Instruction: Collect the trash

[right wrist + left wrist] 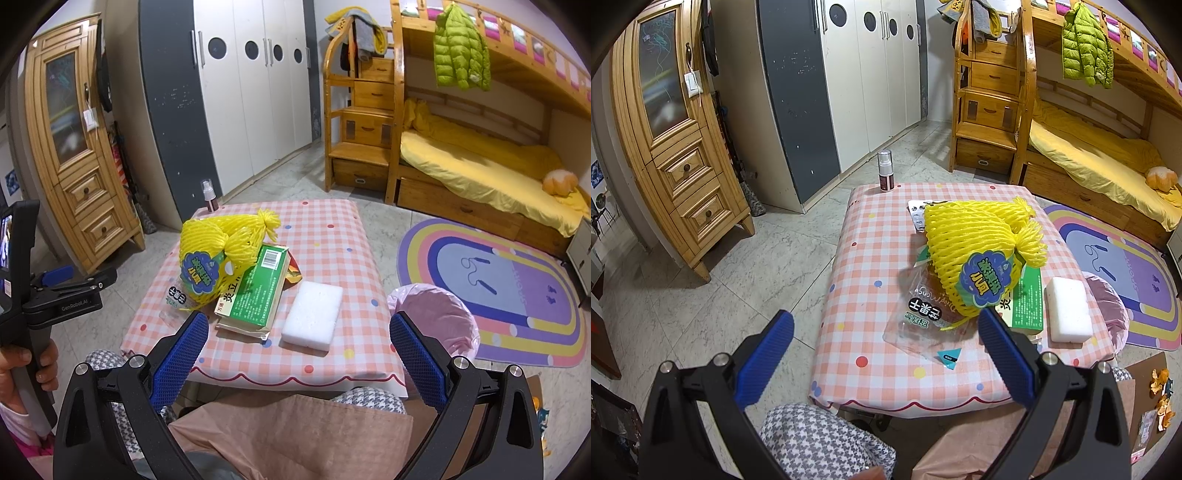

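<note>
**Both grippers spread and empty, short of the trash on the checked table**

From the left wrist we see our left gripper (886,332) with its blue pads wide apart and nothing between them, held above the near left part of the low table with the pink-and-white checked cloth (871,258). The cloth's near and left edges lie bare, with open tiled floor to the left. Just ahead sits the yellow foam fruit net with a blue-green label (975,240), lying on a clear plastic snack bag (923,325); the net's long axis runs from far left toward the right pad. A green printed carton (1028,306) and a white foam block (1067,310) lie to the right, and a small spray bottle (885,170) stands upright at the far edge.

From the right wrist, our right gripper (297,328) is likewise spread, empty, over the table's near edge. The white block (312,315) lies just ahead between the pads, its long axis pointing away, slightly rightward. The carton (258,288) lies just beside it. A pink-lined waste bin (436,321) stands right of the table, near the right pad.
</note>
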The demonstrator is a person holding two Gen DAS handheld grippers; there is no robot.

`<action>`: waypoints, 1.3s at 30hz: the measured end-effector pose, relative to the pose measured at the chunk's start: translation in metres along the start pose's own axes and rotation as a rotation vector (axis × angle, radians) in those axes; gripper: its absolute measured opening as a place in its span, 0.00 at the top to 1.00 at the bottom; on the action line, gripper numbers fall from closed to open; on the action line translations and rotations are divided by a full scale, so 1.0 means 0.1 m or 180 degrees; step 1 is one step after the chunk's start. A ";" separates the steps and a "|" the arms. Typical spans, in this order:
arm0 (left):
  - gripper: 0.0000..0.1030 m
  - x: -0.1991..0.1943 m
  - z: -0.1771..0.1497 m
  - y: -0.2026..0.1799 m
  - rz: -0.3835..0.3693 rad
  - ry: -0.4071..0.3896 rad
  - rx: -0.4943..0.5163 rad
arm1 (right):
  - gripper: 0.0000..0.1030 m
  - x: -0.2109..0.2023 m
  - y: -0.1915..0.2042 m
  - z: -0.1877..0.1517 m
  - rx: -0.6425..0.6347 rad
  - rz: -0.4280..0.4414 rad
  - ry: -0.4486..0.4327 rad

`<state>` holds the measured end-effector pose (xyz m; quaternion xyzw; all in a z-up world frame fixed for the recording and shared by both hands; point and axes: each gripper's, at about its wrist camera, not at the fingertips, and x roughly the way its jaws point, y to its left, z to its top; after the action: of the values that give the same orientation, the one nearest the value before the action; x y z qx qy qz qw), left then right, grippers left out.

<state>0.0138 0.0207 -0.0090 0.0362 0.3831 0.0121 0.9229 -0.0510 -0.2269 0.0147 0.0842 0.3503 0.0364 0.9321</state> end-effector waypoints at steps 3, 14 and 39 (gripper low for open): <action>0.06 0.00 0.00 0.00 0.0001 0.0002 0.0001 | 0.06 0.00 0.00 0.00 -0.0001 0.0000 0.0003; 0.06 0.01 -0.03 0.01 0.0005 0.0015 -0.0007 | 0.06 0.01 0.00 -0.01 -0.0007 -0.0001 0.0008; 0.06 0.69 -0.08 -0.25 -0.0448 0.0189 0.0194 | 0.06 0.86 -0.20 -0.14 0.0051 -0.0226 0.0211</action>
<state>0.0571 -0.0003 -0.0652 0.0369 0.4121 -0.0635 0.9082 0.0048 -0.2340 -0.0550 0.0779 0.3840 0.0033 0.9200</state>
